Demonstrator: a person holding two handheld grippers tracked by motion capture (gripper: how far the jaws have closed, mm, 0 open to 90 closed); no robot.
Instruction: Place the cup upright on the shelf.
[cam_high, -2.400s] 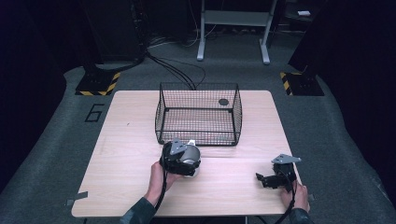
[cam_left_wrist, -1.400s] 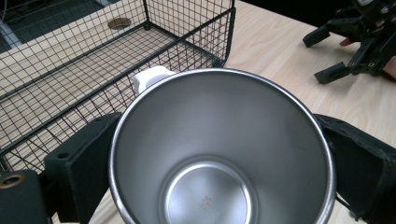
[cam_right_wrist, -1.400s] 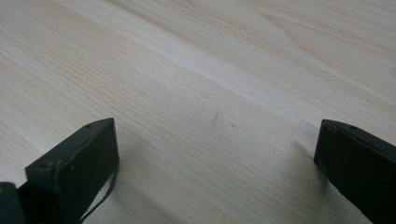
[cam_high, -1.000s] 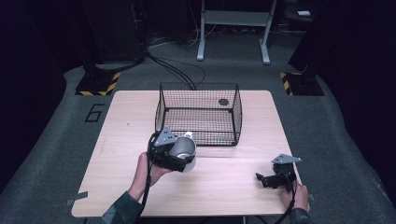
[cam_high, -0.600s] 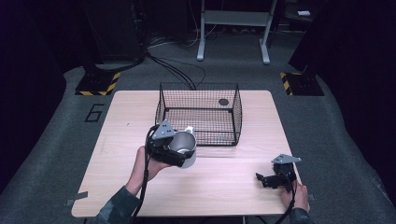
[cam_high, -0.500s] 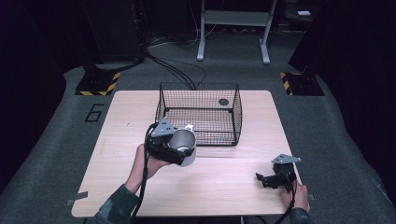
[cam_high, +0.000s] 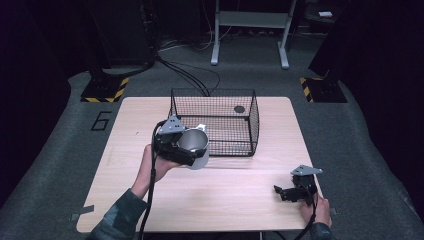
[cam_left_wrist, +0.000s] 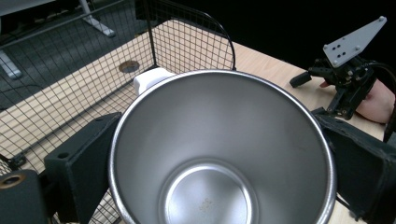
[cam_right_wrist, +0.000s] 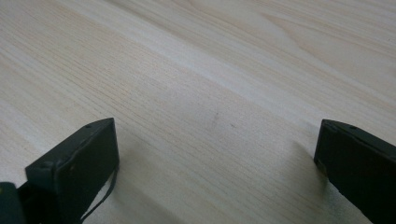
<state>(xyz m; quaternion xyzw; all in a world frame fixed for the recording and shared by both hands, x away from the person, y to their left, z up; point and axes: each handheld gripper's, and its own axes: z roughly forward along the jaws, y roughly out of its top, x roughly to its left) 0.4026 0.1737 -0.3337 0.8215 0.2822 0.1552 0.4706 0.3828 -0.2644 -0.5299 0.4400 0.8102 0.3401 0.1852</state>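
While the left gripper clamps a stainless steel cup between its two black jaws, the cup hangs above the wooden table, just at the near left corner of the black wire basket. From the left gripper view the cup's open mouth faces the camera, its brushed inside and round bottom plain to see, with one jaw pressed against each side of its wall. A white part sits just behind the cup's rim on the basket side; what it is cannot be told. Inside the basket a small dark round disc lies on the floor near the far right corner. The right gripper rests low at the table's near right edge, well apart from the cup, its jaws spread wide with nothing but bare wood between them.
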